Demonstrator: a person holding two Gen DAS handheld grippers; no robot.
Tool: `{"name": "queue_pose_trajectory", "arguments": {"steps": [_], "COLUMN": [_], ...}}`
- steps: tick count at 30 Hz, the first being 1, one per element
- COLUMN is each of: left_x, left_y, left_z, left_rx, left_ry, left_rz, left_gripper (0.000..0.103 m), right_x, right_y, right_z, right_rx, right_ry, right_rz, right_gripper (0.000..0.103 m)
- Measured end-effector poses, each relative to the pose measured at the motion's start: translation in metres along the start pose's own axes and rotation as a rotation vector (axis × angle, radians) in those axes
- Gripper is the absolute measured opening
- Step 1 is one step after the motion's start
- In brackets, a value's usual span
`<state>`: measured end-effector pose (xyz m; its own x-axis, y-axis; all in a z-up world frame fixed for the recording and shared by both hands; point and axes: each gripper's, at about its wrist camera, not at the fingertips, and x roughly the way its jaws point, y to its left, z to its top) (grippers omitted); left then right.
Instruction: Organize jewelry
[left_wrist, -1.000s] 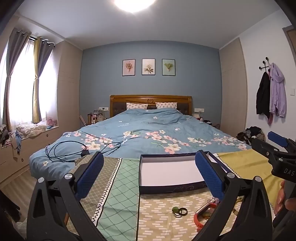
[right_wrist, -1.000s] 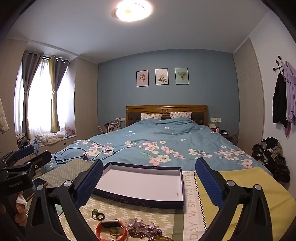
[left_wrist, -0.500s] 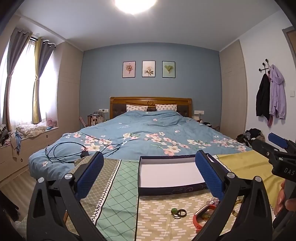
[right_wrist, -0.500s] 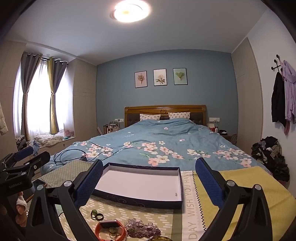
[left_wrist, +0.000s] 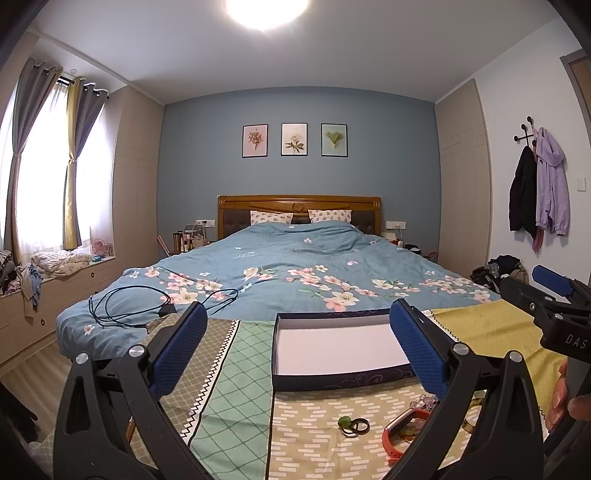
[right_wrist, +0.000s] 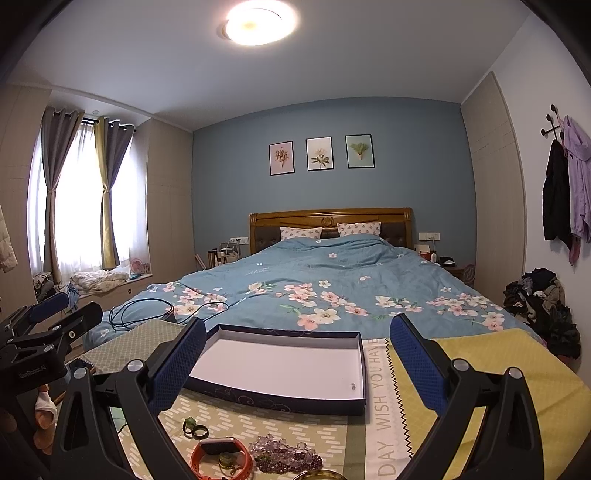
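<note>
Jewelry: rings, orange band, bead bracelet on patterned cloth, near side of box
Box: open, bare inside
Left tool: wide open, holding nothing
Right tool: wide open, holding nothing
Behind: bed, cable

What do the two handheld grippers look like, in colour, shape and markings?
Both are alike: the left gripper and the right gripper have matte black plastic frames with triangular cut-outs and silver rivets. Each finger ends in a long blue pad with a fine dotted texture. From the right view, the left gripper's body carries small white lettering. No cables or sleeves are visible.
</note>
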<state>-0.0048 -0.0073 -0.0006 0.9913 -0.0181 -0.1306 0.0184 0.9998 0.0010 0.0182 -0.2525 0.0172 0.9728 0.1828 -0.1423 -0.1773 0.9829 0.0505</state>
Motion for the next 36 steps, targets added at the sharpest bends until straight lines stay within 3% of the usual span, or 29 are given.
{"name": "queue_pose_trajectory", "arguments": {"steps": [36], "left_x": [0.0040], "left_y": [0.0036], "left_z": [0.0014], "left_rx": [-0.025], "left_ry": [0.025], "left_rz": [-0.012], "left_gripper": [0.097], "right_x": [0.0036], "right_y": [-0.0034], "right_z": [-0.0047], "right_rx": [0.014], "right_ry": [0.032], "right_rz": [0.000], "right_gripper": [0.096]}}
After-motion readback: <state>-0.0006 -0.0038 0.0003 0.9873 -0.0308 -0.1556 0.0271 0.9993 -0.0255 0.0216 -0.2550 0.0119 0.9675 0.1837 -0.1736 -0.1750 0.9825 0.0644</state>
